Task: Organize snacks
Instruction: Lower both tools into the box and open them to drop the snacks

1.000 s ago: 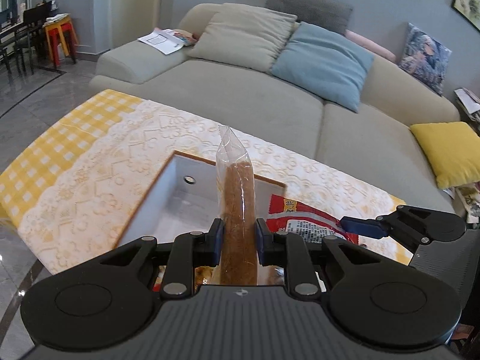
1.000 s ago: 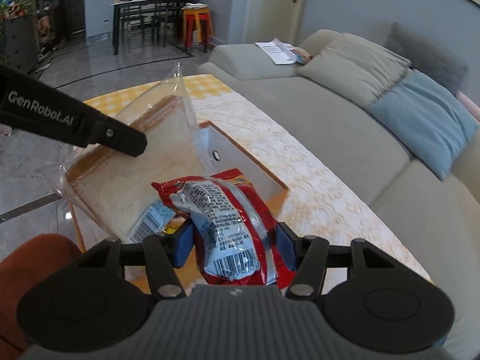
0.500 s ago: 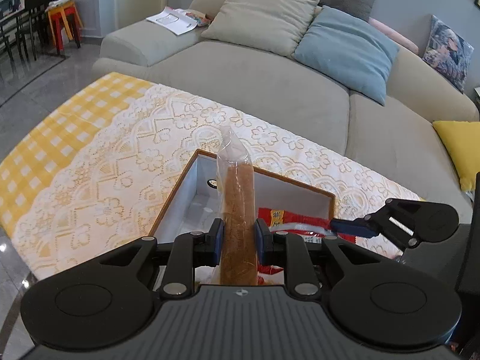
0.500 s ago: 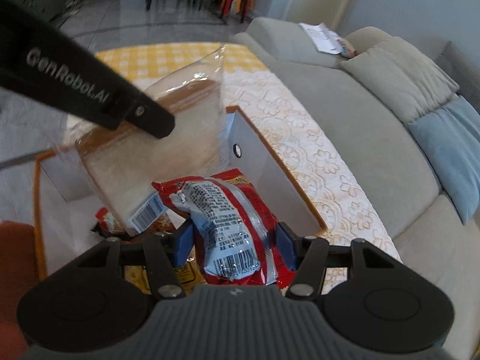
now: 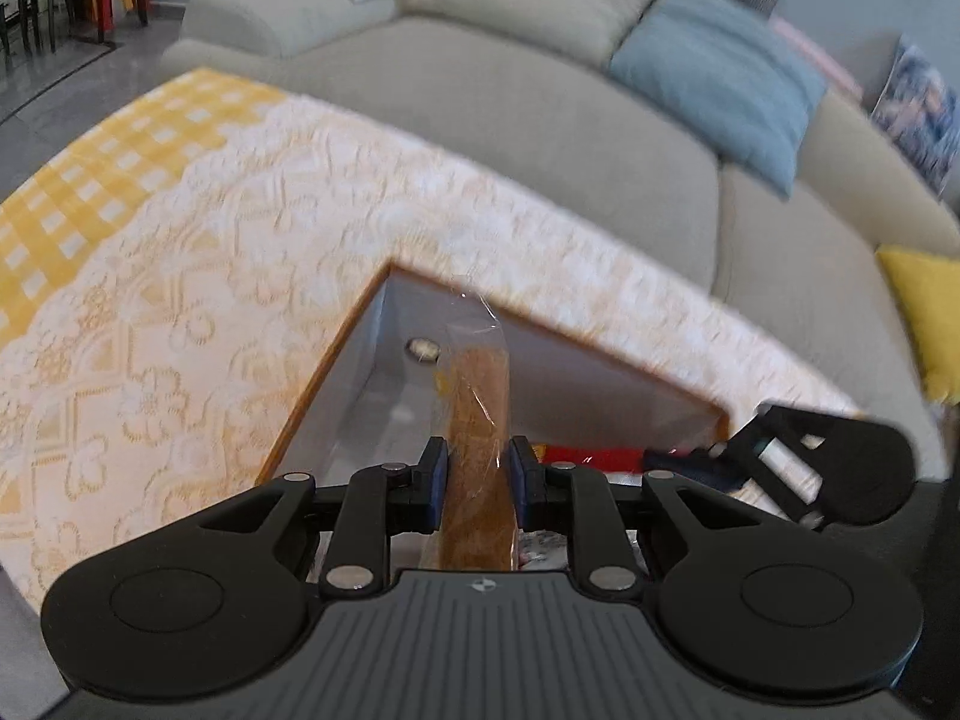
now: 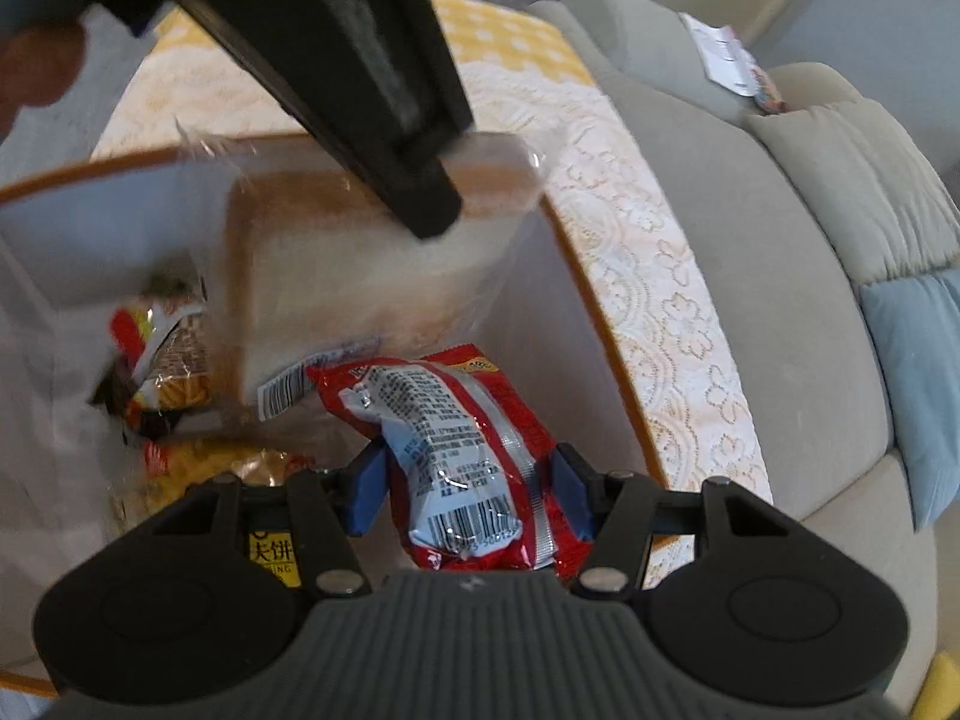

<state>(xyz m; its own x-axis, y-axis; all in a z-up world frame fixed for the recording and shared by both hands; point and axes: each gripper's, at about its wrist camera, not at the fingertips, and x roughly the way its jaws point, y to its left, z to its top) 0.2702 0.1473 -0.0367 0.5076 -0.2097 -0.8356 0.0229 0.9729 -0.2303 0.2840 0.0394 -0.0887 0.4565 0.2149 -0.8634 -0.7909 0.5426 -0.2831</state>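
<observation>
My left gripper (image 5: 478, 471) is shut on a clear-wrapped slice of bread (image 5: 477, 420), held edge-on inside a white box with a wooden rim (image 5: 336, 372). In the right wrist view the bread (image 6: 360, 276) hangs in the box (image 6: 606, 324) under the left gripper's finger (image 6: 420, 180). My right gripper (image 6: 468, 483) is shut on a red snack packet (image 6: 456, 450), low in the box beside the bread. The packet (image 5: 591, 459) and the right gripper (image 5: 798, 462) show at the right of the left wrist view.
Other snack packets (image 6: 168, 360) lie on the box floor at the left. The box stands on a lace cloth over yellow check (image 5: 180, 276). A grey sofa (image 5: 540, 120) with cushions runs behind the table.
Both grippers have moved down and forward into the box with their snacks. The bread now sits below the rim and the red packet is close beside it.
</observation>
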